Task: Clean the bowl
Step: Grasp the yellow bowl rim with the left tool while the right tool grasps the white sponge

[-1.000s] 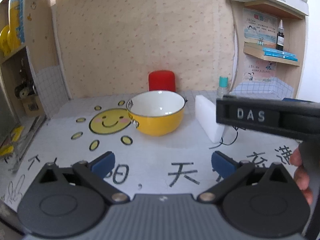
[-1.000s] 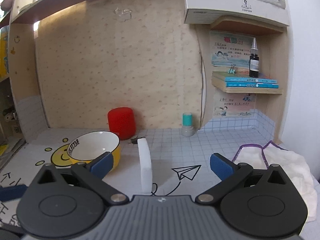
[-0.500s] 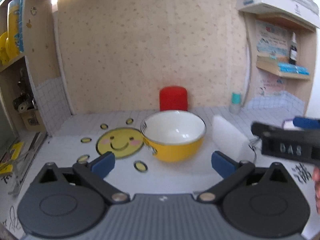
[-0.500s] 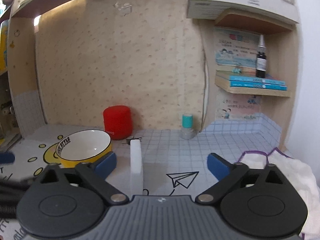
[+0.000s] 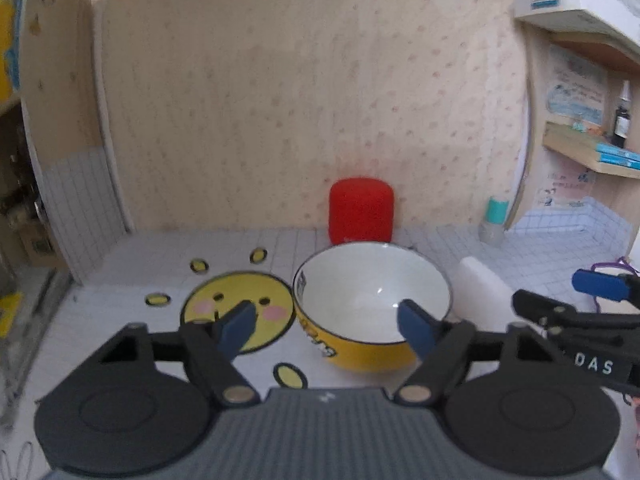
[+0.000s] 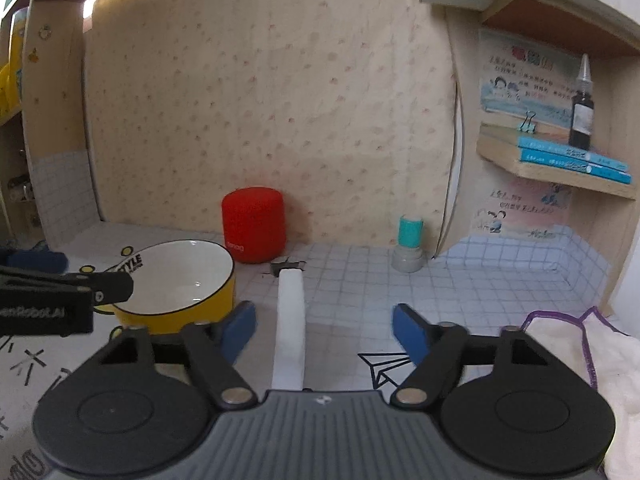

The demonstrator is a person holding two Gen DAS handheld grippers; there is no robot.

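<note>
Yellow outside and white inside, the bowl [image 5: 372, 304] stands upright on the table [image 5: 152, 252], just beside a printed smiling sun and in front of a red cylinder [image 5: 361, 210]. Its inside appears bare apart from a small glint of light.

The left tool [image 5: 330, 326] is held wide open and empty, low over the table, with its right pad seen against the near wall of the bowl and its left pad against the sun print. Whether either pad touches the bowl cannot be told from the blurred view.

The right tool [image 6: 323, 330] is likewise open and empty. A white sponge block [image 6: 290, 320] stands on edge between its pads, closer to the left pad, with a clear gap on each side.

The step in hand is judged to be a two-part pick-up: the sponge block for wiping, the bowl for steadying.

1. The right tool should be centred on the sponge block before closing, so that the block is not tipped by one pad arriving first.
2. The block is probably soft; only light closing force should be needed.
3. The bowl wall is best taken at the rim, one pad inside and one outside, since the glazed surface is likely to be slippery.
4. The white cloth [image 6: 600, 356] at the right should be kept clear of the right tool.
</note>
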